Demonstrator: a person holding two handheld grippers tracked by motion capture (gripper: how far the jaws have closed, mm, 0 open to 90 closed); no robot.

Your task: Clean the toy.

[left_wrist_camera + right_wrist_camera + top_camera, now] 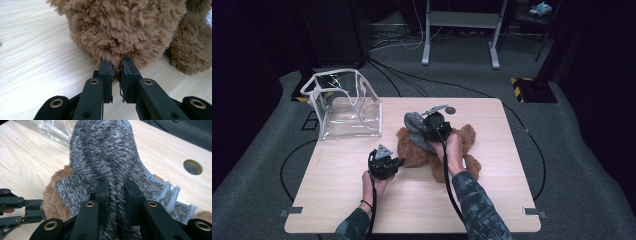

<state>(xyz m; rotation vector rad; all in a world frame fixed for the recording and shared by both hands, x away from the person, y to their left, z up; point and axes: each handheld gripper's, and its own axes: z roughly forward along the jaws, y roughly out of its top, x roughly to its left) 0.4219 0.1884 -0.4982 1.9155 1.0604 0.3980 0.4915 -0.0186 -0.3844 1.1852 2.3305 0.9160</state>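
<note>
A brown plush teddy bear [411,150] lies in the middle of the wooden table [362,205]. A grey fuzzy knitted garment [414,121] lies over the bear's upper part. My left gripper [401,161] comes at the bear from the left. In the left gripper view it [117,63] is shut on a tuft of the bear's fur [120,25]. My right gripper [423,131] reaches over the bear from the right. In the right gripper view it [117,186] is shut on a bunched fold of the grey garment [105,150], with brown fur [53,192] below.
A clear plastic bag [344,105] with white trim stands open at the table's back left and shows again in the right gripper view [50,128]. A round hole [451,110] is in the tabletop behind the bear. Cables and desk legs lie on the floor beyond.
</note>
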